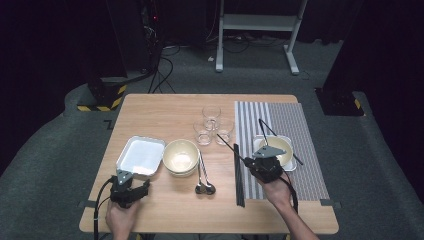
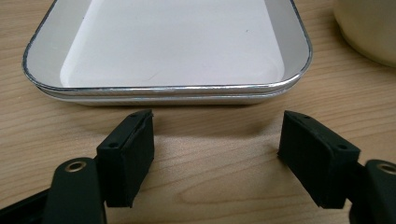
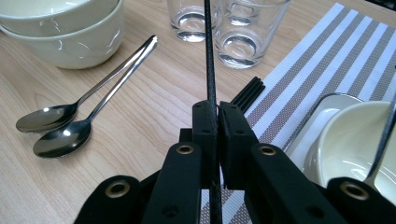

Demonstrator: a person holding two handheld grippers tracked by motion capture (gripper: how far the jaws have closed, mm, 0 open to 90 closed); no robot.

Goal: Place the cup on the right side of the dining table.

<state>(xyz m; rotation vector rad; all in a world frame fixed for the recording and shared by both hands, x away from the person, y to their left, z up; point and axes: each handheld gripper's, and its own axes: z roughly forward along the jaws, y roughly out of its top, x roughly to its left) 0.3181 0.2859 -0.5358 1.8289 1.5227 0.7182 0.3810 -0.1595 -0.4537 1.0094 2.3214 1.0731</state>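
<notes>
Open jaws just short of white tray [image 2: 168,42], apart.

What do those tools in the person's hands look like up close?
Both are black. The left gripper and right gripper each carry a grey three-cornered plate on top and trail a black cable. Their jaws are blocky black pads on arms with brass-ringed holes. The forearms are bare, no sleeves.
</notes>
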